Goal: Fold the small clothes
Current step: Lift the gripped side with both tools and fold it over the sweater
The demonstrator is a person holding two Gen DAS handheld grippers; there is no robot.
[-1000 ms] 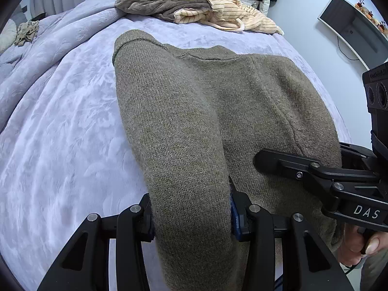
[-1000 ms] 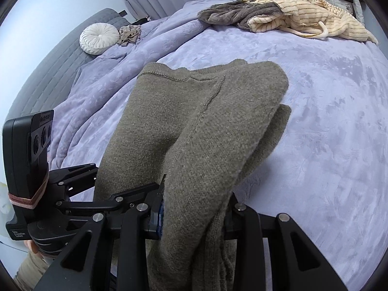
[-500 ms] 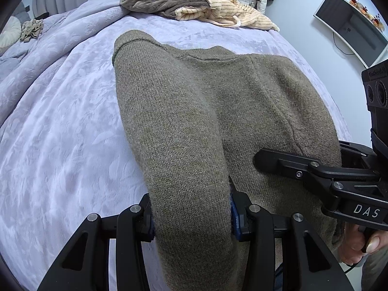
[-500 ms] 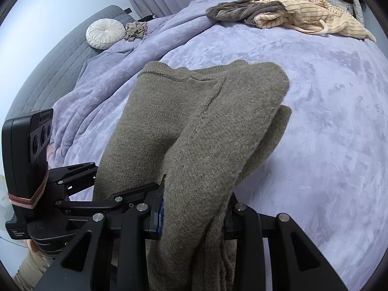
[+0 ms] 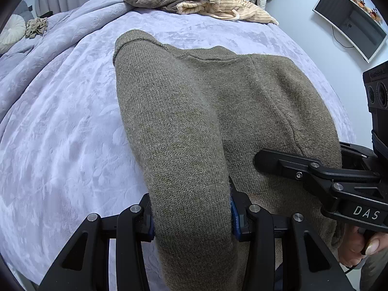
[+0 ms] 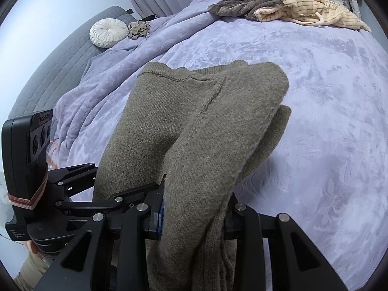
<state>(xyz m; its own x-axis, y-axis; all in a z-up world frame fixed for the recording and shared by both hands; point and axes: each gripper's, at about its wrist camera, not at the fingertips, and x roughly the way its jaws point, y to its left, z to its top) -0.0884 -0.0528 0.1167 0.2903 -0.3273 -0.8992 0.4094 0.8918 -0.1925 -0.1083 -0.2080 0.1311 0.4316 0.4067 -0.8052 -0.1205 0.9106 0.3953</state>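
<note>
Olive sweater [image 5: 194, 126] was clamped by left tool [image 5: 191, 215] and right tool [image 6: 194, 215], centre frame, over the bed [image 5: 60, 133].

Two grippers [image 5: 191, 218] [image 6: 194, 214], one olive sweater [image 5: 184, 126], one round cushion [image 6: 109, 32] and one clothes pile [image 6: 286, 9] are counted.

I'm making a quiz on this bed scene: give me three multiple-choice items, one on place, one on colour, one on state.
1. Where does the striped cream garment lie?
A far side of the bed
B on the floor
C in a gripper

2. What colour is the held sweater?
A red
B olive-brown
C white

3. How is the left gripper?
A open and empty
B out of view
C shut on the sweater

A: it lies heaped at the far edge.
B: the knit is olive-brown.
C: its pads press the fabric.
</note>
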